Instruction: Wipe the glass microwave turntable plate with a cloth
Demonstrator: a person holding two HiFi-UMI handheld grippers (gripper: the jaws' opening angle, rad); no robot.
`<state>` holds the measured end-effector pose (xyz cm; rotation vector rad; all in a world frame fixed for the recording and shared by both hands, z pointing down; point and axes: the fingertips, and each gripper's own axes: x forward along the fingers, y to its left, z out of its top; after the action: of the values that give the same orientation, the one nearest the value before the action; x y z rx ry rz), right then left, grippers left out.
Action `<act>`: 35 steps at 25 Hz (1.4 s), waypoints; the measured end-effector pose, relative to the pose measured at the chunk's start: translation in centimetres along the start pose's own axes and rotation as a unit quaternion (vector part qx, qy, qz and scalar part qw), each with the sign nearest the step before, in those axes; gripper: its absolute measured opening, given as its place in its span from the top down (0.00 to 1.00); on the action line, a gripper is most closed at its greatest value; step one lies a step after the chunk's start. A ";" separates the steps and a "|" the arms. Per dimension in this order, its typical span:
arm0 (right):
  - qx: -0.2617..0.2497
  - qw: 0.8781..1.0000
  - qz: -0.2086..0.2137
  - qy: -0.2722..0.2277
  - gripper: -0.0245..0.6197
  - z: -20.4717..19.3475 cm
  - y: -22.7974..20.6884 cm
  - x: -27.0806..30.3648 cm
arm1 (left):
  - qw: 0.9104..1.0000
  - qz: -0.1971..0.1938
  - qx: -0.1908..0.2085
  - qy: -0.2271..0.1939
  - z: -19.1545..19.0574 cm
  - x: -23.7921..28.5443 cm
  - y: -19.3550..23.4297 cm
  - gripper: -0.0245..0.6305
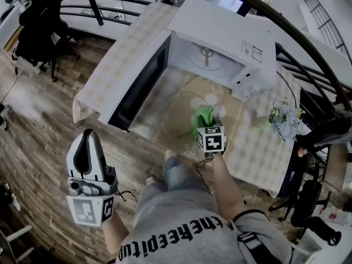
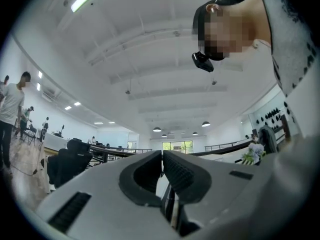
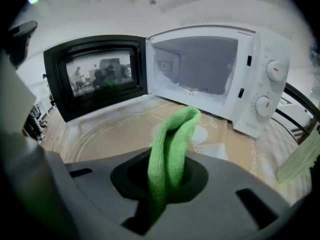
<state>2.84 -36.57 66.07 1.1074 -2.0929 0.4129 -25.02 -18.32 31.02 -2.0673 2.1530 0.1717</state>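
Observation:
The clear glass turntable plate lies on the checked tablecloth in front of the open white microwave. My right gripper hovers over the plate's right part, shut on a green cloth. In the right gripper view the green cloth sticks up from the right gripper, with the plate just beyond and to the left. My left gripper is held low at the left, away from the table, above the wood floor. In its own view the left gripper points toward the ceiling, shut and empty.
The microwave door stands open to the left of the plate. A bunch of pale flowers rests on the table's right side. A black chair stands far left and curved railings run behind the table. A person stands far off.

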 end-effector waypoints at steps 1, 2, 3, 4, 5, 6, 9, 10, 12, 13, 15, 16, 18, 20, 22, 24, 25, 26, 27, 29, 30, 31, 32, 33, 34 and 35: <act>0.004 1.000 -0.005 0.000 0.90 -0.2 -0.5 -0.1 | 1.000 -0.005 -0.001 0.003 -0.3 0.0 -0.2 0.94; 0.007 1.000 -0.010 0.001 0.90 -0.3 -0.9 -0.3 | 1.000 -0.009 -0.002 0.006 -0.6 0.0 -0.4 0.94; 0.010 1.000 -0.015 0.001 0.90 -0.5 -1.3 -0.4 | 1.000 -0.012 -0.001 0.007 -0.6 0.0 -0.6 0.94; 0.013 1.000 -0.020 0.001 0.90 -0.6 -1.7 -0.6 | 1.000 -0.014 0.002 0.007 -0.4 0.2 -0.8 0.94; 0.016 1.000 -0.025 0.002 0.90 -0.8 -2.1 -0.8 | 1.000 -0.018 0.005 0.007 -0.3 0.3 -1.1 0.94; 0.019 0.999 -0.030 0.003 0.90 -1.0 -2.5 -0.9 | 1.000 -0.023 0.006 0.008 -0.2 0.4 -1.4 0.94; 0.023 0.999 -0.044 0.004 0.90 -1.6 -3.6 -1.4 | 0.999 -0.039 0.008 0.013 -0.6 0.4 -2.3 0.94; 0.023 0.999 -0.048 0.005 0.90 -1.8 -4.0 -1.6 | 0.999 -0.043 0.008 0.015 -0.8 0.4 -2.6 0.94; 0.021 0.998 -0.058 0.007 0.90 -2.1 -4.6 -1.8 | 0.999 -0.050 0.010 0.019 -1.1 0.3 -3.1 0.94; 0.019 0.998 -0.063 0.011 0.90 -2.3 -4.8 -1.9 | 0.998 -0.052 0.010 0.020 -1.2 0.3 -3.4 0.94; 0.019 0.997 -0.071 0.021 0.90 -2.4 -4.9 -2.1 | 0.998 -0.056 0.011 0.021 -1.4 0.3 -3.7 0.94; 0.021 0.997 -0.071 0.023 0.90 -2.2 -4.7 -2.3 | 0.998 -0.057 0.012 0.020 -1.5 0.2 -3.9 0.94; 0.024 0.998 -0.052 0.014 0.90 -1.3 -3.1 -2.6 | 0.998 -0.061 0.012 0.021 -1.7 0.1 -4.2 0.94; 0.023 1.000 -0.015 -0.004 0.90 0.0 -0.2 -2.8 | 0.998 -0.065 0.011 0.023 -2.0 0.0 -4.4 0.94; 0.014 0.999 0.029 -0.021 0.90 1.2 3.5 -2.7 | 0.997 -0.068 0.009 0.025 -2.3 -0.3 -4.7 0.94; 0.001 0.997 0.073 -0.030 0.90 2.2 7.5 -2.6 | 0.997 -0.073 0.008 0.028 -2.6 -0.5 -5.1 0.94; -0.005 0.995 0.095 -0.031 0.90 2.5 9.5 -2.5 | 0.997 -0.075 0.007 0.030 -2.7 -0.5 -5.3 0.94; -0.011 0.993 0.115 -0.029 0.90 2.6 11.3 -2.5 | 0.997 -0.076 0.006 0.032 -2.8 -0.6 -5.5 0.94; -0.017 0.991 0.133 -0.024 0.90 2.5 13.0 -2.3 | 0.996 -0.077 0.006 0.034 -2.9 -0.7 -5.6 0.94; -0.031 0.987 0.156 -0.010 0.89 1.8 15.6 -1.8 | 0.996 -0.078 0.003 0.037 -3.0 -0.9 -5.8 0.94; -0.040 0.986 0.160 -0.003 0.89 1.4 16.6 -1.4 | 0.996 -0.078 0.003 0.038 -3.0 -1.1 -5.8 0.94; -0.049 0.986 0.160 0.000 0.89 1.1 17.2 -1.1 | 0.996 -0.077 0.003 0.039 -3.0 -1.3 -5.8 0.94; -0.059 0.986 0.157 -0.001 0.89 0.9 17.6 -0.9 | 0.996 -0.077 0.004 0.040 -3.0 -1.5 -5.8 0.94; -0.067 0.986 0.154 -0.004 0.89 0.9 17.7 -0.9 | 0.996 -0.077 0.005 0.040 -2.9 -1.8 -5.8 0.94; -0.073 0.986 0.152 -0.006 0.89 0.8 17.6 -0.9 | 0.996 -0.076 0.005 0.039 -2.9 -2.0 -5.7 0.94; -0.077 0.986 0.151 -0.006 0.89 0.8 17.5 -1.0 | 0.996 -0.075 0.004 0.037 -2.7 -2.2 -5.7 0.94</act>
<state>-11.39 -26.31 65.67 0.7070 -2.2691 0.3797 -19.37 -16.90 34.25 -2.2543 2.0235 0.0689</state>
